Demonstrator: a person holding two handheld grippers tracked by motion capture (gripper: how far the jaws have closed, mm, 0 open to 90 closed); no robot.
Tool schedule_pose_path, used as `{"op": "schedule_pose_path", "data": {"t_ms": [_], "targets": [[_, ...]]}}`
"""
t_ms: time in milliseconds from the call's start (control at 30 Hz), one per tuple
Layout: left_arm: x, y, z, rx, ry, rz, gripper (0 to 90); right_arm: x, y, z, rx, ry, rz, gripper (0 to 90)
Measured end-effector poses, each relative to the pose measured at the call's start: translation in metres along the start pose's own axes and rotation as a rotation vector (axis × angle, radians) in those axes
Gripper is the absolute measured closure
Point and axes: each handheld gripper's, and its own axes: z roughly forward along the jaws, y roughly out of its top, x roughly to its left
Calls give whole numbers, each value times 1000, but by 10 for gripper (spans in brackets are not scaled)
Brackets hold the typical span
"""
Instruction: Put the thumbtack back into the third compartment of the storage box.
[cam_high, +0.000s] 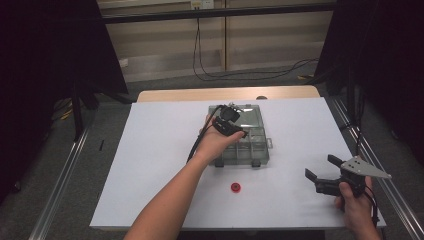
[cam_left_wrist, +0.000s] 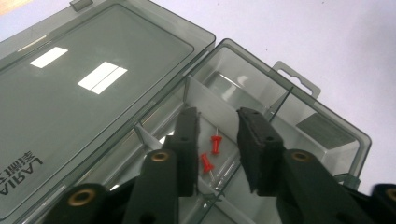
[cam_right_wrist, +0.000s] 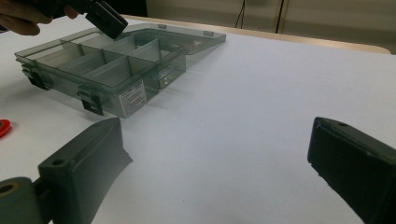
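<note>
Pushpins (cam_left_wrist: 211, 154), two red ones, sit in a compartment of the open clear organizer box (cam_high: 260, 150) mid-tabletop (cam_high: 150, 150). High view: left tongs (cam_high: 235, 125) hang right over the box, right tongs (cam_high: 322, 172) well apart near the right edge, red ring (cam_high: 236, 187) between.

Left gripper view: jaws parted, nothing gripped, pins lying straight below the gap, stems roughly along the jaws.

Right gripper view: right tongs (cam_right_wrist: 219, 163) wide open, empty, box off to the far left.
</note>
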Motion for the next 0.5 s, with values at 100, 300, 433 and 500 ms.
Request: {"op": "schedule_pose_path", "data": {"t_ms": [100,300,433,500], "targets": [[0,-2,-3,-21,11,-17,520,0,0,0,0,-1,-2,34],[2,-10,-15,-96,-20,-53,331,0,0,0,2,-1,-3,33],[2,-17,-23,-136,-11,-54,248,1,0,0,2,-2,-9,33],[3,-21,-28,-158,-4,-58,225,2,0,1,6,-1,-6,33]]}}
